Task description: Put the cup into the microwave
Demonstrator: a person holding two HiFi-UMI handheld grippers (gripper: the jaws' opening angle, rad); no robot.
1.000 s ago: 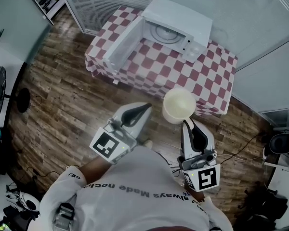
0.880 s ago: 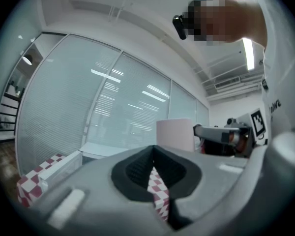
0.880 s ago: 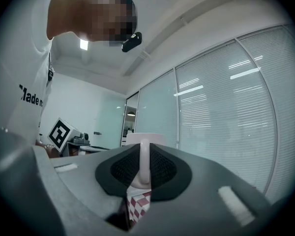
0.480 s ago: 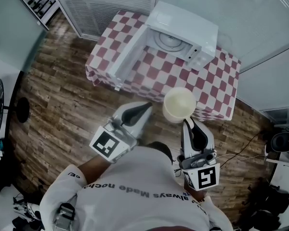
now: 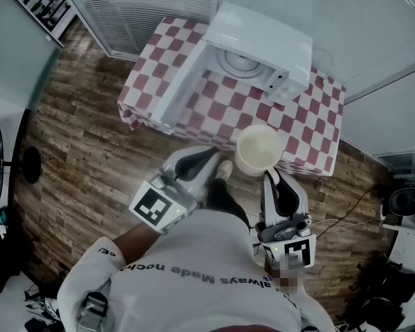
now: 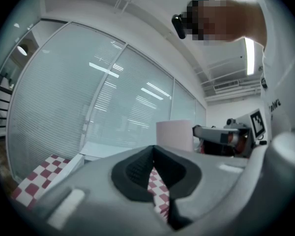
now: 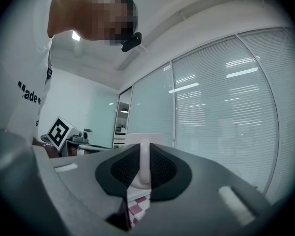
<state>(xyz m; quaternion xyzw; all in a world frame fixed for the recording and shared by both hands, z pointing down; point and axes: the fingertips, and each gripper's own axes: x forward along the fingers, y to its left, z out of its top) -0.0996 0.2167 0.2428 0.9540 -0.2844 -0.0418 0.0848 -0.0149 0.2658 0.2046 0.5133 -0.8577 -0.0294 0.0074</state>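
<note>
The right gripper (image 5: pixel 269 178) clamps the thin handle (image 7: pixel 144 163) of the cream round cup (image 5: pixel 258 151), held above the red-checked table's (image 5: pixel 301 116) near edge. It is likely stiff, breakable and smooth, so the handle hold suits. The left gripper (image 5: pixel 206 156) is clenched, empty.

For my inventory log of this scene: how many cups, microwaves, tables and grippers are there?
cup: 1
microwave: 1
table: 1
grippers: 2, the left gripper and the right gripper
total: 5
</note>
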